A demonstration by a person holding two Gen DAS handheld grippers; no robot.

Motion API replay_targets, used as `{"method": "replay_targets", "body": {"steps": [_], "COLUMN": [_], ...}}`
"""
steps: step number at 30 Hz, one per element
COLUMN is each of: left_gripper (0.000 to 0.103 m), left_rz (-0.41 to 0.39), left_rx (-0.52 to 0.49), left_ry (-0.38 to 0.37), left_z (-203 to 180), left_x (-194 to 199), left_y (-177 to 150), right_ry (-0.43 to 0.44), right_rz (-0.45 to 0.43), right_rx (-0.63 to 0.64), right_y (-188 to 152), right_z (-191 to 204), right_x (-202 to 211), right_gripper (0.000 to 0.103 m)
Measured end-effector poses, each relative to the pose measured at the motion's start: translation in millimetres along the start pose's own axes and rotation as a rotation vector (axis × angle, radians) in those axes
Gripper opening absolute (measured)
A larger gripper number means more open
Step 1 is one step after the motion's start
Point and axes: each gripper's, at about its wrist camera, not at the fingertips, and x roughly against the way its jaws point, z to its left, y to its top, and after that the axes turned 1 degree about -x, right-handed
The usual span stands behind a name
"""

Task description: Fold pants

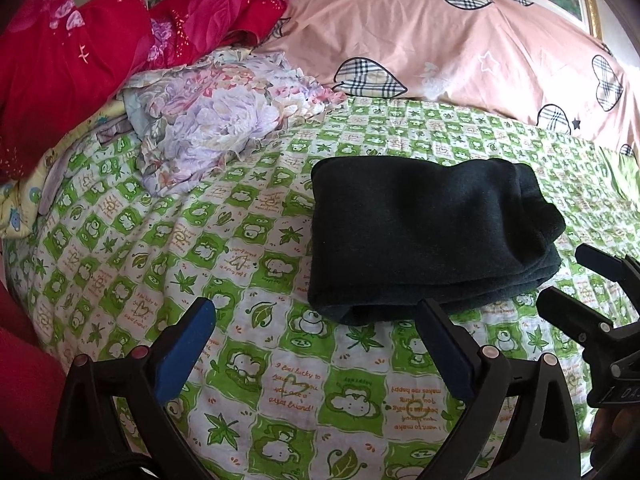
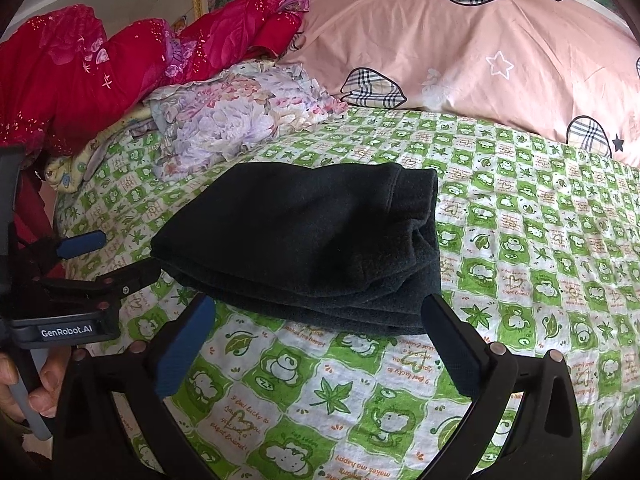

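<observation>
Green patterned bedsheet (image 1: 248, 264), pink quilt (image 2: 460, 40)

Bed (image 1: 248, 392) under green-checked cartoon sheet. On it: dark pants (image 1: 424, 236) folded into compact stack mid-bed, floral cloth (image 1: 208, 128) crumpled far left, red quilt (image 1: 72, 60), pink heart-print duvet (image 1: 460, 40) at back.

Both wrist views look low and close across the bed sheet (image 1: 248, 216), sharing the pants (image 2: 304, 240)

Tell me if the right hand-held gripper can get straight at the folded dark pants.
Probably yes. The right hand-held gripper is open right at the near edge of the folded dark pants, with only bare green patterned bedsheet around them.
</observation>
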Motion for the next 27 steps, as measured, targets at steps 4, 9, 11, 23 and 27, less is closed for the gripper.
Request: {"method": "replay_targets", "body": {"steps": [4, 9, 11, 23, 27], "left_gripper": [0.1, 0.1, 0.1, 0.1, 0.1], "left_rz": [0.005, -0.002, -0.01, -0.031, -0.029], "left_rx": [0.004, 0.018, 0.02, 0.031, 0.028], "left_ry": [-0.002, -0.011, -0.012, -0.016, -0.02], "left_z": [2.3, 6.4, 7.3, 12.0, 13.2], "left_x": [-4.6, -8.2, -8.0, -8.1, -10.3], "left_y": [-2.6, -6.3, -6.9, -4.9, -4.3], "right_ry": [0.002, 0.004, 0.006, 0.019, 0.021], "right_rz": [0.0, 0.002, 0.001, 0.022, 0.027], "right_rx": [0.004, 0.0, 0.003, 0.004, 0.002], "right_y": [-1.2, -3.8, -4.4, -8.0, -8.2], "right_z": [1.1, 3.4, 4.1, 5.6, 4.8], "right_x": [-4.0, -7.4, -8.3, -20.1, -22.6], "right_gripper": [0.102, 0.103, 0.103, 0.103, 0.103]}}
